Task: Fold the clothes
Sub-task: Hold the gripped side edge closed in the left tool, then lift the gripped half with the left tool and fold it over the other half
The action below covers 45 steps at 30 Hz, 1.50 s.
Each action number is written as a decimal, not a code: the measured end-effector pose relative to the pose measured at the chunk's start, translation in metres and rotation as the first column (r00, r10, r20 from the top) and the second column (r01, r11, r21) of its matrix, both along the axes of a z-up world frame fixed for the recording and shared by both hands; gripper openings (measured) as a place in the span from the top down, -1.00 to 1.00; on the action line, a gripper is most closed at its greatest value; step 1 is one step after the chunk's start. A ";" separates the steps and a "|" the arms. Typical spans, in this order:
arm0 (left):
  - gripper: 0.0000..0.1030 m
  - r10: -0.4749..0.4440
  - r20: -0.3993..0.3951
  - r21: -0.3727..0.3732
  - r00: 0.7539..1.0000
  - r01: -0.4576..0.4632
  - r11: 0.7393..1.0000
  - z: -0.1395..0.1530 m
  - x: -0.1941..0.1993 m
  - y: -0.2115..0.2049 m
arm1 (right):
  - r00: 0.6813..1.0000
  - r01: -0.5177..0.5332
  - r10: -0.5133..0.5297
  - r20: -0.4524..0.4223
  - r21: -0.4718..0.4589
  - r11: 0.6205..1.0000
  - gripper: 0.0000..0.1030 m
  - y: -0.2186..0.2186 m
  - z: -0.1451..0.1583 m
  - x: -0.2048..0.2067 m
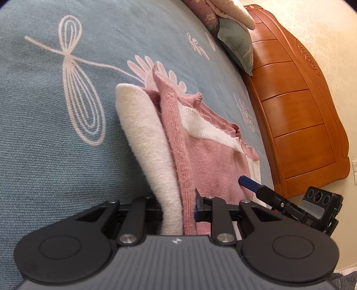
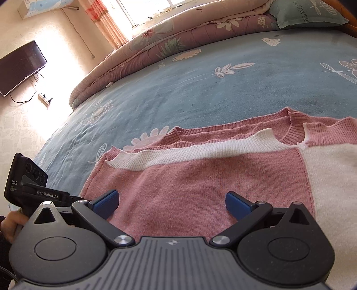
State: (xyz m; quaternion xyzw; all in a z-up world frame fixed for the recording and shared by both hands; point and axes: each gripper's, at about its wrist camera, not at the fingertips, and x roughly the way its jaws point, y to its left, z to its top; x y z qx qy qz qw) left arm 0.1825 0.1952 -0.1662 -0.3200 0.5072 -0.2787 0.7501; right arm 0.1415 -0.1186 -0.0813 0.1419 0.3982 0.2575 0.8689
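On the woven blue bedspread [image 2: 200,89], a knitted pink-and-cream sweater [image 2: 200,178] lies; the left gripper [image 1: 178,207] pinches its raised fold, the right gripper [image 2: 171,203] hovers wide. Only the left view shows the wooden headboard [image 1: 296,111].

Right gripper [image 2: 171,204]: jaws wide apart, blue pads [image 2: 106,201] poised over the pink panel, nothing between them.
Sweater [image 2: 200,178]: pink and white knit, spread flat on the bed (collar toward the far side).
Bedspread [image 2: 178,84]: blue, pale flower print.
Quilt [image 2: 156,42]: folded along the far edge, below the window.
Pillow [image 2: 308,13]: grey-green, upper right.
Left gripper [image 2: 31,189]: at the left edge, held by a hand [image 2: 11,225].
Television [image 2: 20,67]: on the wall.
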 end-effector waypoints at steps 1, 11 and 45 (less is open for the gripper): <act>0.56 0.004 0.003 0.010 1.000 -0.004 1.000 0.002 -0.001 -0.002 | 1.000 -0.005 0.005 0.000 0.005 1.000 -1.00 -0.003 0.001 -0.005; 0.65 0.030 0.012 0.039 0.999 -0.030 0.999 0.034 -0.006 -0.017 | 0.999 -0.035 0.037 -0.016 0.104 0.994 -1.00 -0.038 0.015 -0.035; 0.60 -0.094 0.106 0.064 0.990 0.088 0.994 0.168 0.009 -0.217 | 0.982 -0.004 -0.018 0.188 0.117 0.993 -1.00 -0.173 0.039 -0.118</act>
